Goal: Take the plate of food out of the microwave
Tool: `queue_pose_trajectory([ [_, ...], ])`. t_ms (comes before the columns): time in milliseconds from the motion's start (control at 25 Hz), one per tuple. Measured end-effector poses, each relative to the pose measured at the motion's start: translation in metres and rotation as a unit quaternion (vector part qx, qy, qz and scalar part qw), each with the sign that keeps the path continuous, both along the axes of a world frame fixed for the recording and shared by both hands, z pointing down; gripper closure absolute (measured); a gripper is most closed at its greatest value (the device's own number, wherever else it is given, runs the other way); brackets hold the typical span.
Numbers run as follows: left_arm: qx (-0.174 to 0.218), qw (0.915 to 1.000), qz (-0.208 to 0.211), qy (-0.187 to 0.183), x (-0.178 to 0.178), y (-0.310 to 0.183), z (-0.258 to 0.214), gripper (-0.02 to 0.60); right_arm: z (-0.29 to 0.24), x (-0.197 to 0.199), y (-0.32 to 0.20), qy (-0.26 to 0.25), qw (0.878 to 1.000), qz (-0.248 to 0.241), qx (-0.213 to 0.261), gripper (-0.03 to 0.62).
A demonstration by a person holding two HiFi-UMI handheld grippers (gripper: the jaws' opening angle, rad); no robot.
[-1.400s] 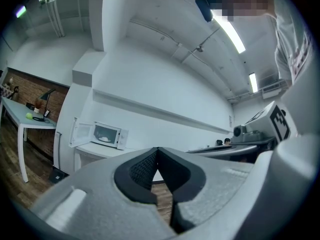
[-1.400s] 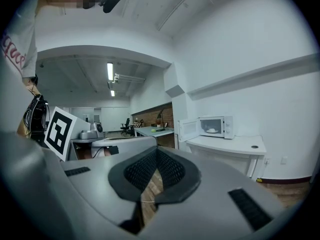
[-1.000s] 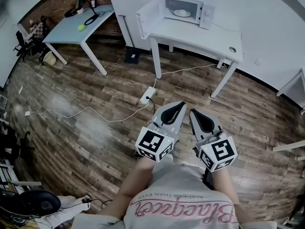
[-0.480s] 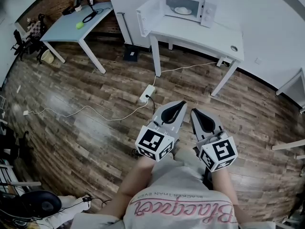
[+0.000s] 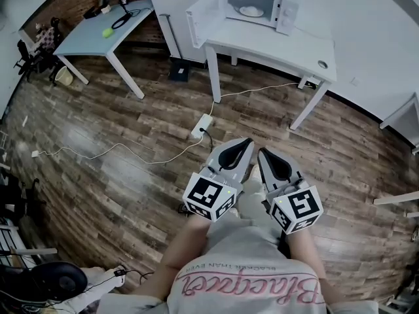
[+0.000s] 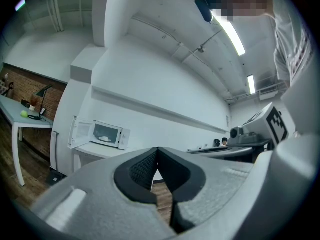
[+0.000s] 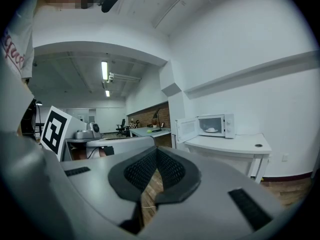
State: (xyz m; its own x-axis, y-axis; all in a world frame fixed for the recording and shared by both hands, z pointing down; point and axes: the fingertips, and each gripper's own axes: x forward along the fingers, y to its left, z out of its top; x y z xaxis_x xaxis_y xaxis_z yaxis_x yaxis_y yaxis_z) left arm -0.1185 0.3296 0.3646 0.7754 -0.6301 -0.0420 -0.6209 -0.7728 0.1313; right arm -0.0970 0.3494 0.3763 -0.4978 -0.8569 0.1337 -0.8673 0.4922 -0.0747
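A: State of the grippers?
B: Left gripper (image 6: 157, 150): jaws closed tip to tip, nothing between them. Right gripper (image 7: 156, 150): likewise clenched and empty.
A: Location of the plate of food (image 5: 251, 10)?
B: Inside the microwave (image 5: 286, 17), door (image 5: 198, 19) swung open, on the white table (image 5: 288, 48), well apart from both grippers.

The plate (image 5: 251, 10) inside the microwave (image 5: 256, 6) is too small in every view to tell what lies on it. A small round thing (image 5: 321, 65) on the white tabletop (image 5: 275, 44) cannot be identified. The person's hands are hidden under the marker cubes of the left gripper (image 5: 246, 142) and right gripper (image 5: 263, 154).
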Motion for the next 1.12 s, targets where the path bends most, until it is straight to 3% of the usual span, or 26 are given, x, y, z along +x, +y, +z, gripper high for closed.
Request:
queue_pose_trajectory([
  [760, -0.006, 0.9999, -0.008, -0.006, 0.018, -0.047, 0.004, 0.575, 0.002, 0.027, -0.05, -0.032, 0.999, 0.0, -0.002, 0.582],
  [1120, -0.02, 0.9997, -0.007, -0.009, 0.031, -0.078, 0.012, 0.575, 0.003, 0.039, -0.083, -0.02, 1.0, 0.004, 0.009, 0.582],
])
